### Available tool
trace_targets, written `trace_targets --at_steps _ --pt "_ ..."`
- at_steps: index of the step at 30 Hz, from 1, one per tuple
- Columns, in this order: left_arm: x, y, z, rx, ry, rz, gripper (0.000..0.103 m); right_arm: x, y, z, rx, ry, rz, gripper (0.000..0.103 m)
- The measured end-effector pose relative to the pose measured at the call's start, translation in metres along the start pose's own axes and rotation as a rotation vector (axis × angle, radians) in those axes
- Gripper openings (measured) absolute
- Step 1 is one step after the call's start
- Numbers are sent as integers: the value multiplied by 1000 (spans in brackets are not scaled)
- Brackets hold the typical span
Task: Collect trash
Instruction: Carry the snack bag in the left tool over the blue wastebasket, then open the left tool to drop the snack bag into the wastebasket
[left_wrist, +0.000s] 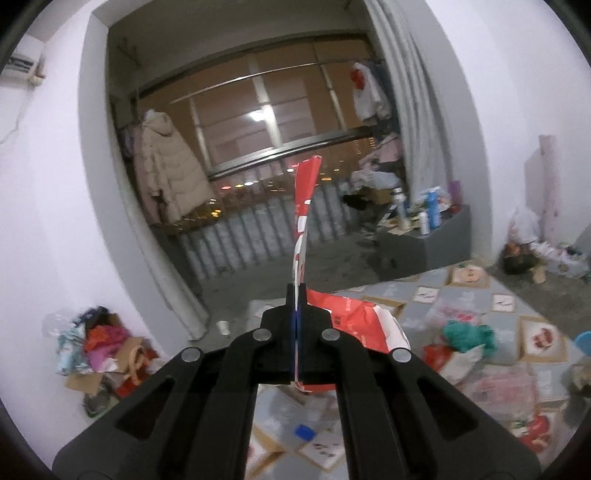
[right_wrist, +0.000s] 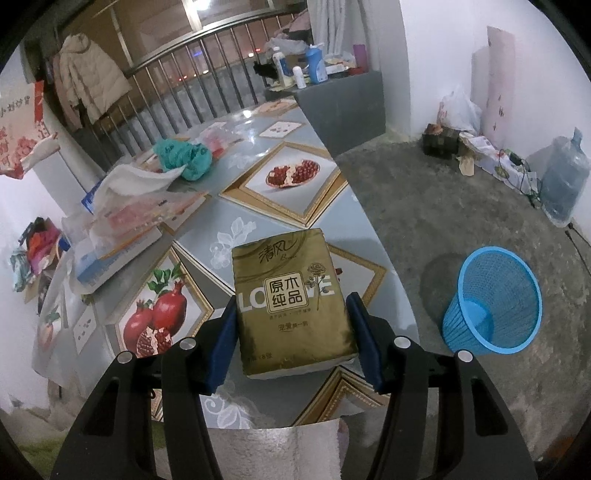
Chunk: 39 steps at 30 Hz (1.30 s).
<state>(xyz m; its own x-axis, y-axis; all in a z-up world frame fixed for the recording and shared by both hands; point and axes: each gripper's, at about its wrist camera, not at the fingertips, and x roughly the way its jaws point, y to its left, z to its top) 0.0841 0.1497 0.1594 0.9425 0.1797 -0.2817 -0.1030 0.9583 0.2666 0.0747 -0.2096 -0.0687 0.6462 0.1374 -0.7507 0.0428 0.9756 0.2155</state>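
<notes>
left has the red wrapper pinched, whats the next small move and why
Probably carry the red wrapper toward the blue bin on the floor. The left gripper is shut on it, lifted off the table, and the bin stands open beside the table.

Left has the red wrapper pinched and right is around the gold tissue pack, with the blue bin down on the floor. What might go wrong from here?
1. The left gripper pinches only a thin edge of the red wrapper; most of it hangs free and may slip out or snag.
2. The gold tissue pack looks like a full pack, not trash; the right gripper may bin something useful.
3. The blue basket stands on the floor beyond the table edge; a drop from here could miss.
</notes>
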Motion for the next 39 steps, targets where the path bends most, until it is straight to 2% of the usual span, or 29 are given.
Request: trace_targets --at_steps 3,7,14,19,23,27,33,36,39 --pt "-3 -19 3 -2 -6 -95 0 -11 -5 1 13 -27 -4 56" --pt "-7 -65 11 29 -22 -241 0 -29 -18 4 45 -70 -20 56" --pt "-7 -174 20 114 -13 -526 0 -55 -55 6 110 -134 -94 56" --pt "2 -260 16 206 36 -649 0 -68 -96 2 175 -149 -182 56" --pt "6 -334 10 287 71 -714 0 -73 -138 -3 250 -148 -253 56" --pt "19 -422 -6 379 152 -790 0 -69 -181 -4 343 -145 -297 56" --pt "39 -544 -39 524 270 -849 0 -51 -246 -7 473 -128 -303 56" --pt "52 -588 -59 577 335 -879 0 -32 -275 -8 515 -104 -308 56" --pt "61 -632 -75 587 406 -920 0 -11 -301 -8 556 -78 -310 56"
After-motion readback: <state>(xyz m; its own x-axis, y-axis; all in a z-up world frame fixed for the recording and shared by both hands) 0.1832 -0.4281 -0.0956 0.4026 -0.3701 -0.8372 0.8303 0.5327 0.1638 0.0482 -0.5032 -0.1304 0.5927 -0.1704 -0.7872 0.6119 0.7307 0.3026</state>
